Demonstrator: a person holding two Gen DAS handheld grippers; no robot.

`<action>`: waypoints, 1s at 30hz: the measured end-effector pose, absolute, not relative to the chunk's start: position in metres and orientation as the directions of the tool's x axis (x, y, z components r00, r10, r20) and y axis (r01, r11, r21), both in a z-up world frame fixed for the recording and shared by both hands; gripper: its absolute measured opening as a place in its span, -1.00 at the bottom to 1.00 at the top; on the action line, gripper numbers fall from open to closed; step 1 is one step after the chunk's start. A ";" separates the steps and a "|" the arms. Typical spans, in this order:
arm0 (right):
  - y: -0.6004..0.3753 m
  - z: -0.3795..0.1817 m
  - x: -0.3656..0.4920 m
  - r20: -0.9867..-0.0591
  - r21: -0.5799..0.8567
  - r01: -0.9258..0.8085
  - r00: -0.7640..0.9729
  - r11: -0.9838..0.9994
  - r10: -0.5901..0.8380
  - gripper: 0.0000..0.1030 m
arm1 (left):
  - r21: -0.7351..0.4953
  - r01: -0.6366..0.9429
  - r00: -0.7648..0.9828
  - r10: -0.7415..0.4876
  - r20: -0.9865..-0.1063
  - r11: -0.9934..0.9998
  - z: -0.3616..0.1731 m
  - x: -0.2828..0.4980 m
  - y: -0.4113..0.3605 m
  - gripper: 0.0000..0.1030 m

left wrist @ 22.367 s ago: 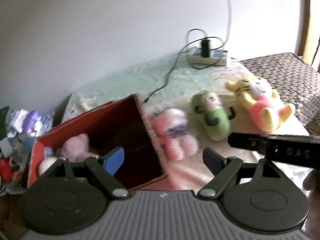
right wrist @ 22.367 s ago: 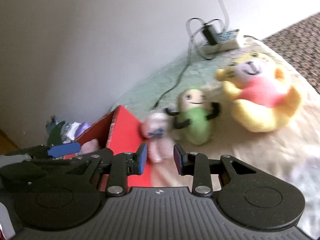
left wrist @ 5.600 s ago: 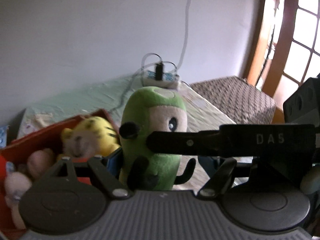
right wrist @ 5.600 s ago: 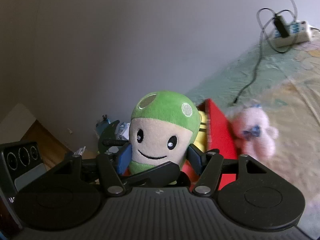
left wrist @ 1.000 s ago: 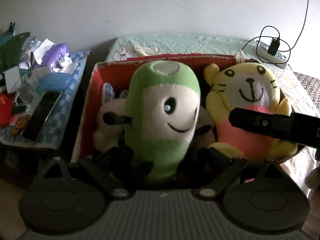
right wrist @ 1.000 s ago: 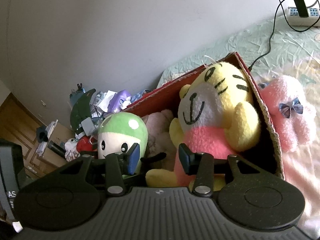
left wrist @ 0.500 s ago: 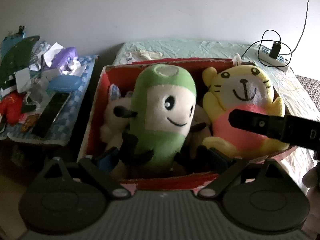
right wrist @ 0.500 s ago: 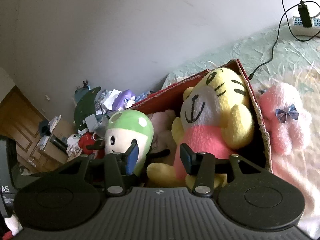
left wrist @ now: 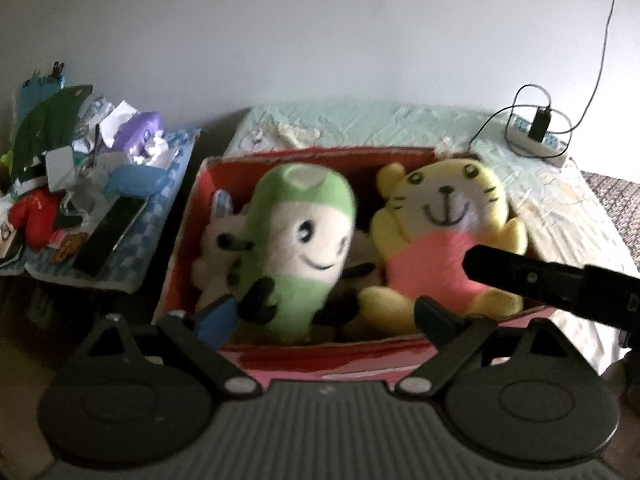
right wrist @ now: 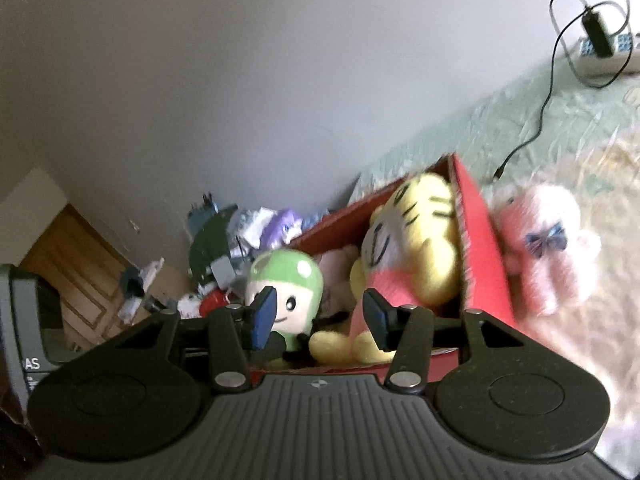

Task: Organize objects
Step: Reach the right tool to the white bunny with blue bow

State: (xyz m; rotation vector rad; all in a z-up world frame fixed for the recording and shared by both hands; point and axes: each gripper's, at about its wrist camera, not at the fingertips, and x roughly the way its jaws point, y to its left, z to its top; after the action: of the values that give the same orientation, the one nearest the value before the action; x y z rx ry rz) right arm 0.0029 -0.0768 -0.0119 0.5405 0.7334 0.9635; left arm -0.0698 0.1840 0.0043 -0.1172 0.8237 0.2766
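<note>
Inside the red box (left wrist: 320, 354) now, green plush (left wrist: 298, 240), released by both widening grippers.

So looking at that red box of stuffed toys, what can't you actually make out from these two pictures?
- White plush, left wrist view: mostly hidden behind the green plush; its kind is unclear.
- Pale pink toy, right wrist view: only a sliver shows between green plush and yellow tiger plush.
- Red box floor: covered by toys in both views.
- Pink plush outside the box: motion-blurred; face unreadable.
- Clutter pile: too small and jumbled to identify.
</note>
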 end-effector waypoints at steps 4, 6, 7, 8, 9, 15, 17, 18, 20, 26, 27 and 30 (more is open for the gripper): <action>-0.103 -0.013 0.008 -0.313 0.704 -0.504 0.413 0.501 0.855 0.01 | -0.023 -0.257 0.673 0.162 -0.721 0.966 0.010 -0.064 0.166 0.85; -0.115 -0.019 0.013 -0.331 0.710 -0.471 0.433 0.524 0.838 0.00 | -0.036 -0.233 0.687 0.139 -0.714 0.972 0.011 -0.061 0.155 0.85; -0.121 -0.022 0.015 -0.340 0.716 -0.451 0.441 0.533 0.831 0.00 | -0.041 -0.219 0.692 0.126 -0.711 0.975 0.011 -0.059 0.148 0.85; -0.127 -0.026 0.018 -0.351 0.721 -0.431 0.448 0.542 0.822 0.00 | -0.045 -0.204 0.694 0.113 -0.711 0.978 0.011 -0.056 0.142 0.85; -0.132 -0.029 0.019 -0.361 0.726 -0.412 0.455 0.551 0.814 0.00 | -0.047 -0.189 0.695 0.100 -0.712 0.981 0.009 -0.054 0.136 0.85; -0.157 -0.050 0.030 -0.428 0.715 -0.331 0.488 0.616 0.760 0.00 | -0.065 -0.091 0.700 0.018 -0.714 0.994 0.001 -0.040 0.099 0.84; -0.165 -0.057 0.035 -0.446 0.713 -0.312 0.488 0.628 0.750 0.00 | -0.075 -0.062 0.705 -0.009 -0.709 0.995 0.000 -0.036 0.089 0.83; -0.167 -0.061 0.037 -0.455 0.711 -0.304 0.487 0.634 0.745 0.00 | -0.078 -0.049 0.709 -0.021 -0.705 0.996 -0.001 -0.035 0.084 0.81; -0.172 -0.069 0.042 -0.473 0.705 -0.295 0.482 0.645 0.737 0.00 | -0.082 -0.026 0.717 -0.038 -0.696 0.996 -0.002 -0.032 0.072 0.81; -0.170 -0.087 0.062 -0.508 0.700 -0.284 0.446 0.655 0.737 0.00 | -0.090 0.020 0.729 -0.077 -0.680 0.996 -0.007 -0.026 0.052 0.73; -0.168 -0.089 0.066 -0.513 0.702 -0.280 0.439 0.655 0.738 0.00 | -0.088 0.023 0.726 -0.077 -0.684 0.996 -0.009 -0.024 0.049 0.71; -0.163 -0.097 0.077 -0.517 0.710 -0.277 0.420 0.648 0.746 0.00 | -0.086 0.025 0.718 -0.078 -0.692 0.996 -0.011 -0.018 0.047 0.66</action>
State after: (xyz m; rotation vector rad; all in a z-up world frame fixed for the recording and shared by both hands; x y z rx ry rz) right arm 0.0775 -0.1631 -0.0970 0.5814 0.9284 0.6884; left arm -0.0184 0.0473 -0.0114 -0.0720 0.7679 -0.0571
